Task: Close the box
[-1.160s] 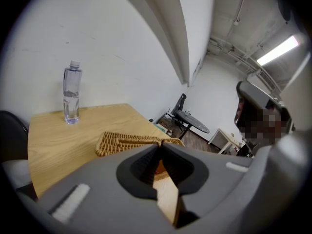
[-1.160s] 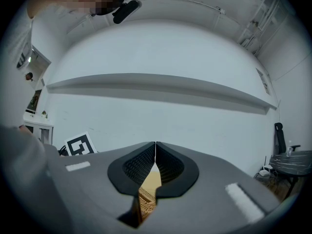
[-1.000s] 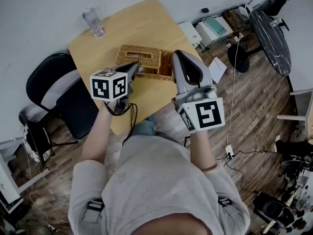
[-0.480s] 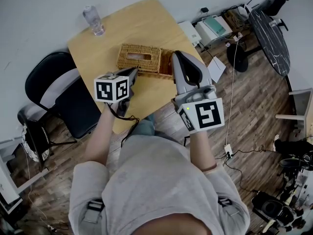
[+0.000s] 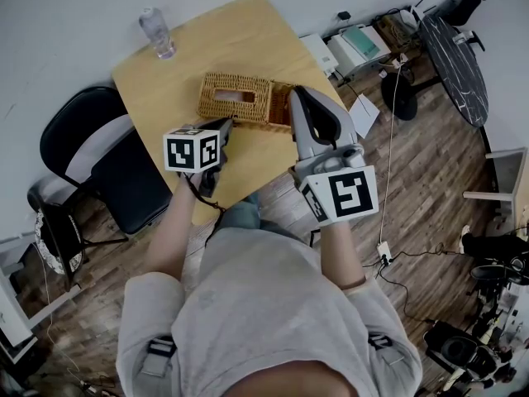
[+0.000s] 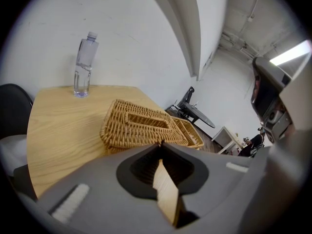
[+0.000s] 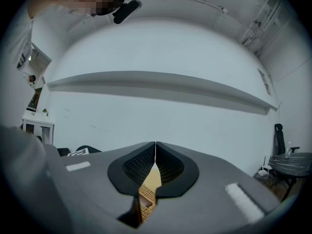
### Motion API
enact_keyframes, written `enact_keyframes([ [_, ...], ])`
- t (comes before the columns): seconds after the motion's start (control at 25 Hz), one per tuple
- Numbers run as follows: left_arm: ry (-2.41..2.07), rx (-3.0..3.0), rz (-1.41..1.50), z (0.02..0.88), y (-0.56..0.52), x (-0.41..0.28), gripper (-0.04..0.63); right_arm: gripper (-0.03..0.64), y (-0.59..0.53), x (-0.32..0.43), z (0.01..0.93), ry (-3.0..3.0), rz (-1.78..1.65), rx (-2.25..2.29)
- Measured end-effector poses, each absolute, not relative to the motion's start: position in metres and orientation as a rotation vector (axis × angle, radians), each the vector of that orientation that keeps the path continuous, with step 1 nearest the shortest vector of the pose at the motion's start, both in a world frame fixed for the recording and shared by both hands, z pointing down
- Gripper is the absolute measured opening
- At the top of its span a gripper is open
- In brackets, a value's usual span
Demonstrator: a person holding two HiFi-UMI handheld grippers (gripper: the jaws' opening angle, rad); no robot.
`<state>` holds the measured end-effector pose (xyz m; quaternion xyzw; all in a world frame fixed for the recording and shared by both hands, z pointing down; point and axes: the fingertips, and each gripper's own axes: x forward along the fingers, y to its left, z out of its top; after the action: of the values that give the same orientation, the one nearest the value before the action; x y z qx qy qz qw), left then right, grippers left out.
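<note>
A rectangular wicker box with a slot in its top lies on the wooden table. A wicker flap lies open at its right end. My left gripper is shut and empty, with its tip just short of the box's near side. In the left gripper view the box and its flap lie right beyond the closed jaws of the left gripper. My right gripper is shut and empty above the flap end. The right gripper points up at a white wall.
A clear water bottle stands at the table's far left corner and shows in the left gripper view as the bottle. A black chair stands left of the table. Boxes, cables and a round dark table lie on the wood floor to the right.
My left gripper has tipped down toward the box, which now fills more of its view. Its marker cube has left the right gripper view. The right gripper has stayed put.
</note>
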<state>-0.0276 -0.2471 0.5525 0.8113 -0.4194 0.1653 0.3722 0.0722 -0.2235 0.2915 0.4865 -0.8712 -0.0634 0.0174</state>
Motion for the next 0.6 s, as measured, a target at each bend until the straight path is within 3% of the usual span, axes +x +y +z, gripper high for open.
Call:
enact_keyframes([
  [0.6,-1.075,2.056,0.454,0.568,-0.245,-0.028,0.080,0.006,-0.218,0.071,0.291,-2.696,-0.204,1.516],
])
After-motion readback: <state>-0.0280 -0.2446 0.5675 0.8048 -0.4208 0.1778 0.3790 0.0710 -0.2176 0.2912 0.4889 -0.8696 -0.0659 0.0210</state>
